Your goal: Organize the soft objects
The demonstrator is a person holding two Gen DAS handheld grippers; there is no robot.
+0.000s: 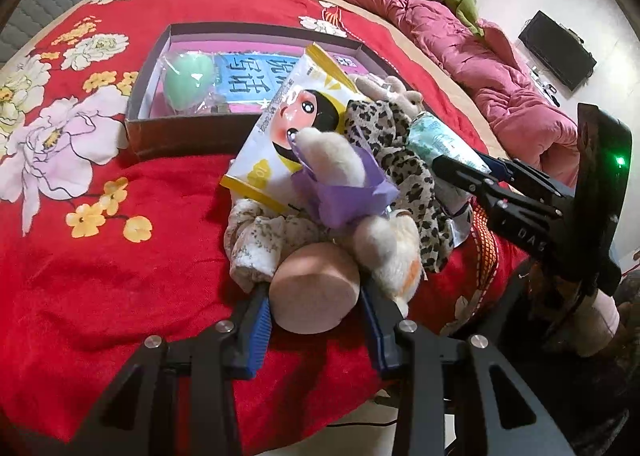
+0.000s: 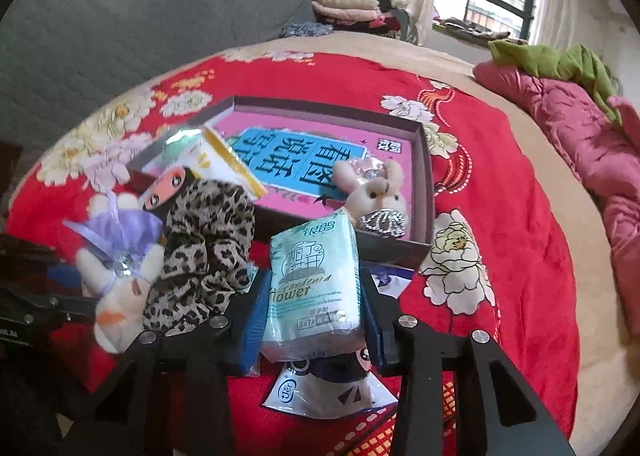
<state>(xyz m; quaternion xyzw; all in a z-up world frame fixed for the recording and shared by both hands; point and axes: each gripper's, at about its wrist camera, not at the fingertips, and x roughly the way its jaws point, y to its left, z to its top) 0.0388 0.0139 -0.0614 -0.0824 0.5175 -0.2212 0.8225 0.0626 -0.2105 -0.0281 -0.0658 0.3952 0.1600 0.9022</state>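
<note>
- On my right tongs point(image 2: 312, 330) I have a pale green plastic tissue packet point(image 2: 314, 284) clamped between the blue pads; I read "Gardenia flower" and "3×7" on it, with Chinese characters above that I cannot make out fully.
- Under that packet lies a flat white sachet point(image 2: 320, 396) with "tjer" in a blue circle; most of its print is hidden by the packet and the tongs.
- My left tongs point(image 1: 314, 314) are closed about halfway on a beige round sponge puff point(image 1: 314, 288), both pads against its sides, at the near edge of the pile on the red flowered bedspread point(image 1: 100, 256).
- Just beyond the puff sit a white plush toy in a lilac gauze dress point(image 1: 340, 180), a leopard-print fabric scrunchie point(image 1: 400, 160) and a cream floral cloth point(image 1: 256, 244); which parts belong to which toy is hard to tell.
- A white-and-yellow packet with a cartoon face point(image 1: 296, 116) leans on the near rim of the shallow dark cardboard box point(image 1: 168, 140); its small side print is unreadable.
- The box floor shows a pink and blue sheet with large Chinese characters point(image 2: 304, 152), partly covered.
- Inside are a mint green ball in clear wrap point(image 1: 188, 80) at the left and a small beige plush rabbit point(image 2: 376, 188) at the right.
- The right tongs' housing shows "DAS" in the left view, its end cut off.
</note>
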